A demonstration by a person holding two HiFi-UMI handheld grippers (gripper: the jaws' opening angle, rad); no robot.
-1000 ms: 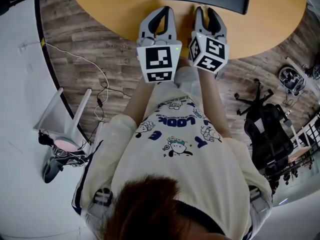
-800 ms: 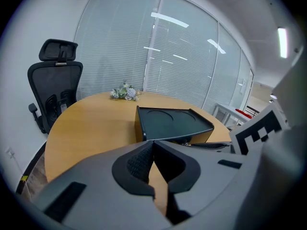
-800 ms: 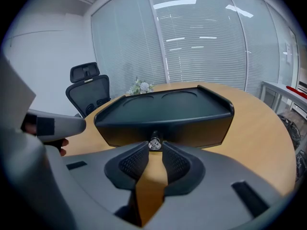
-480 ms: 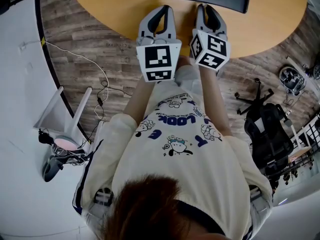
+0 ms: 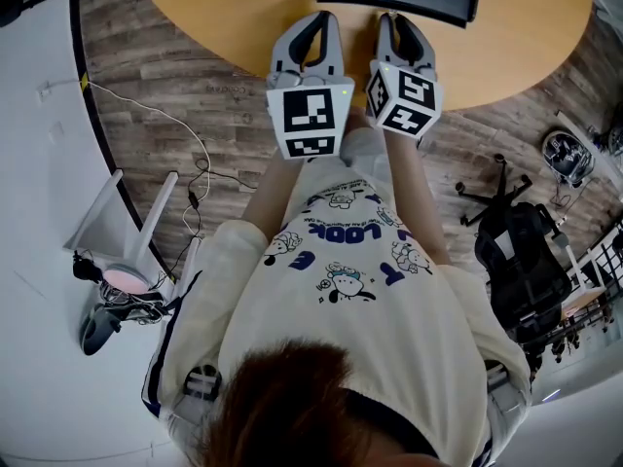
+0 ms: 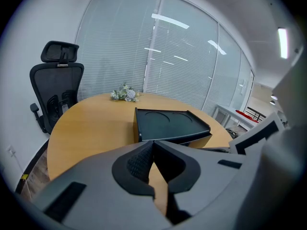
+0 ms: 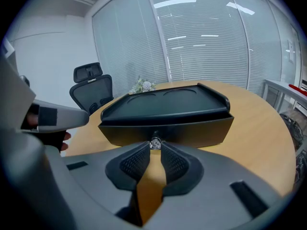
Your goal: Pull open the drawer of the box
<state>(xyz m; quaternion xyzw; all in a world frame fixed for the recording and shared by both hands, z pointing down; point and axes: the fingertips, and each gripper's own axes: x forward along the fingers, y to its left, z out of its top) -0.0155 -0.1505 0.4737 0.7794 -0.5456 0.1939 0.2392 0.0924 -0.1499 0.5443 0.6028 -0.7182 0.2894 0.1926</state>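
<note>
I have the right gripper (image 7: 155, 145) at the front face of the box (image 7: 168, 113), and its fingers have just been closing. They are now narrow, with the small clear knob (image 7: 155, 143) of the drawer (image 7: 196, 131) pinched between their very tips. The box sits on the round wooden counter (image 5: 243, 8), drawer side towards me, and the drawer looks fully shut. The left gripper (image 6: 153, 143) hangs just short of the box's front, to the left of the knob. Its fingers are pressed together on nothing, and it touches neither box nor drawer.

My worry is the grip. The knob is tiny and glassy, and only the fingertips have it, so a quick pull could let it slip out and leave the drawer closed. The second risk is the box itself: nothing braces it, so if the drawer runs stiffly the whole box may slide towards me instead of opening. A pull that strays sideways from the box's front could also bind the drawer in its slot.

By my count:
- one box, with one drawer and one knob
- two round recesses in the box's lid
- two grippers
- one small bunch of flowers (image 6: 125, 94) beyond the box
- one black office chair (image 6: 56, 92) past the far left of the box
</note>
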